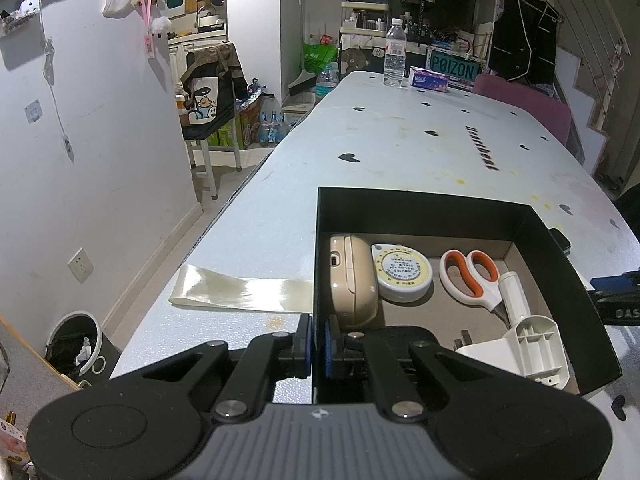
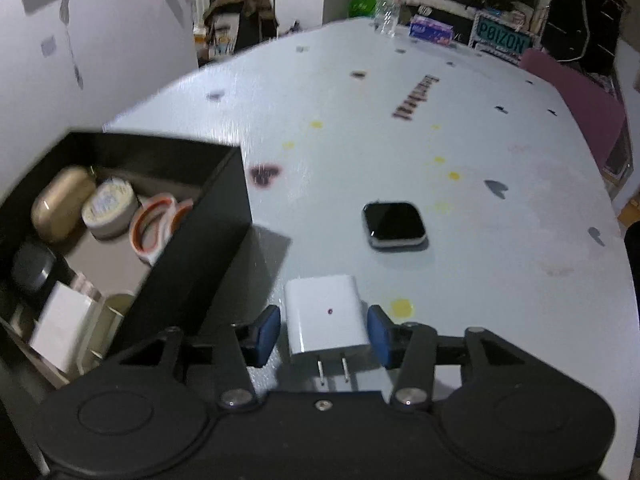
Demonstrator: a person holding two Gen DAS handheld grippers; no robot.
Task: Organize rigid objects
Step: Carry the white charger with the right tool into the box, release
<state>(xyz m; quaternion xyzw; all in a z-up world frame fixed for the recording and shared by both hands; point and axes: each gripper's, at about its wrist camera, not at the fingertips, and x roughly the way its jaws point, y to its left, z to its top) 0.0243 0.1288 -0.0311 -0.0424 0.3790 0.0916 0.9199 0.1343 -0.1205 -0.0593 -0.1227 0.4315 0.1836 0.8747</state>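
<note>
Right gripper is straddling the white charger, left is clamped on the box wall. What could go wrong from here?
1. The right gripper has a visible gap on each side of the white charger, so a lift now would likely leave it behind or skew it.
2. The black box is already crowded; scissors and other items may block a flat drop.
3. The smartwatch lies close and could be knocked.

One black box (image 1: 440, 208) sits at the lower right of the left wrist view. Inside it lie one beige case (image 1: 352, 280), one round tape measure (image 1: 402, 276), one pair of scissors (image 1: 472, 280) and one white plastic tool (image 1: 528, 332). In the right wrist view, one white charger (image 2: 326, 316) is at lower centre and one watch (image 2: 394, 224) at centre. Far back stand one water bottle (image 1: 395, 54) and one tissue pack (image 1: 430, 79).
</note>
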